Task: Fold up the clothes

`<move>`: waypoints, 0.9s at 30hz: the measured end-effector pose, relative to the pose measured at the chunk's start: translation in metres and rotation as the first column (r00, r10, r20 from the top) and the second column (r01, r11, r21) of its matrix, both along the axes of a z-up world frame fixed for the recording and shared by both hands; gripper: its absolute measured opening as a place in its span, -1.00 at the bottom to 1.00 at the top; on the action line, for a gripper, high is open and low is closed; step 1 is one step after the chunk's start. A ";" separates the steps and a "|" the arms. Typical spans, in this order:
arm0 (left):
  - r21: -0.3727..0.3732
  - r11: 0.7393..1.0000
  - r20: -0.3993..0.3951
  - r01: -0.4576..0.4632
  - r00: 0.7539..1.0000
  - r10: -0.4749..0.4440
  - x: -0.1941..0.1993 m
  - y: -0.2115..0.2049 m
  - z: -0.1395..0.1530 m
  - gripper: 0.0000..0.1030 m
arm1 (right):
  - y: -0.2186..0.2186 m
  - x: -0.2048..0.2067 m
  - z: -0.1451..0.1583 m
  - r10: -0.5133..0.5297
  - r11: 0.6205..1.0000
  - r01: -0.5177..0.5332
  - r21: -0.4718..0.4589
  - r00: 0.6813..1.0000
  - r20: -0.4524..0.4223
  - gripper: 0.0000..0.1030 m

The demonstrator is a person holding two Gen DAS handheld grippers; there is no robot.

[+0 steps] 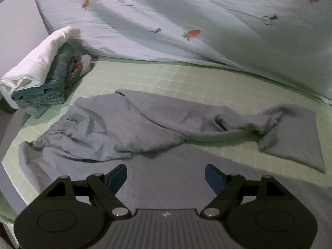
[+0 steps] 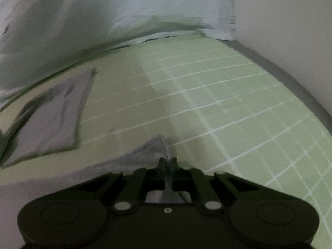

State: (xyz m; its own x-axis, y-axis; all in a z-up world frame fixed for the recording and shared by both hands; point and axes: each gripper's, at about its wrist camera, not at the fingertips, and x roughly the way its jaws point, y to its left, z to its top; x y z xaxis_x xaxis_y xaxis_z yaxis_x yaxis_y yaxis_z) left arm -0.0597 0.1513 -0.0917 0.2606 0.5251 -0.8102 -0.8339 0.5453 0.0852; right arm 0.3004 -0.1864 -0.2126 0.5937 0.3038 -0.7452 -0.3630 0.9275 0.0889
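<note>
The grey trousers lie crumpled on the green checked sheet, near a pile of folded clothes. The left gripper is wide apart above them. The right gripper pinches a trouser corner.

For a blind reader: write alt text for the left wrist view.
An open left gripper hovers over rumpled grey trousers spread across a green checked sheet. A stack of folded clothes sits to the left, and a pale duvet with carrot prints lies behind.
</note>
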 end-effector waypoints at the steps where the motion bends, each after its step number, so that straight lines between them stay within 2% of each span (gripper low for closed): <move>1: -0.001 1.000 -0.005 -0.012 1.000 0.012 0.001 0.003 0.000 0.61 | -0.004 0.003 -0.001 -0.023 1.000 0.023 0.001 1.000 0.005 -0.92; 5: -0.015 0.999 -0.018 -0.037 0.999 0.036 -0.005 0.010 -0.002 0.61 | -0.008 0.012 0.000 -0.065 0.997 0.065 -0.033 0.998 0.001 -0.89; 7: -0.010 0.999 -0.023 -0.051 0.998 0.050 -0.015 0.012 -0.004 0.61 | -0.003 0.012 0.002 -0.065 0.995 0.065 -0.076 0.998 0.006 -0.73; 9: -0.016 0.997 -0.020 -0.072 0.997 0.072 -0.028 0.017 -0.006 0.61 | 0.003 0.007 0.005 -0.066 0.990 0.068 -0.125 0.998 0.019 -0.09; 10: -0.022 0.996 -0.016 -0.084 0.996 0.083 -0.035 0.020 -0.006 0.61 | 0.007 0.003 0.008 -0.072 0.986 0.075 -0.148 0.997 0.028 0.03; 14: -0.061 0.989 0.011 -0.132 0.991 0.133 -0.060 0.040 -0.008 0.61 | 0.022 -0.020 0.021 -0.078 0.987 0.086 -0.135 0.995 0.061 0.80; 17: -0.086 0.987 0.017 -0.136 0.990 0.138 -0.069 0.058 -0.012 0.61 | 0.042 -0.045 0.030 -0.036 0.991 0.047 -0.122 0.995 0.093 0.94; 19: -0.101 0.986 0.020 -0.132 0.991 0.134 -0.074 0.071 -0.014 0.69 | 0.054 -0.059 0.034 -0.014 0.998 0.018 -0.067 0.998 0.067 0.99; 21: -0.103 0.987 0.032 -0.123 0.991 0.127 -0.077 0.084 -0.016 0.75 | 0.063 -0.068 0.034 -0.025 0.998 0.025 0.053 1.000 0.004 1.00; 23: -0.107 0.987 0.042 -0.123 0.991 0.128 -0.081 0.099 -0.019 0.76 | 0.069 -0.073 0.031 -0.048 0.982 0.061 0.180 0.996 -0.074 1.00; 25: -0.125 0.982 0.044 -0.139 0.988 0.146 -0.084 0.117 -0.024 0.76 | 0.070 -0.073 0.024 -0.097 0.927 0.163 0.338 0.974 -0.203 1.00; 26: -0.136 0.980 0.046 -0.147 0.987 0.155 -0.085 0.125 -0.027 0.76 | 0.070 -0.073 0.020 -0.116 0.882 0.226 0.414 0.955 -0.273 1.00; 27: -0.147 0.977 0.049 -0.153 0.986 0.162 -0.086 0.134 -0.029 0.76 | 0.068 -0.074 0.013 -0.123 0.807 0.297 0.510 0.930 -0.348 1.00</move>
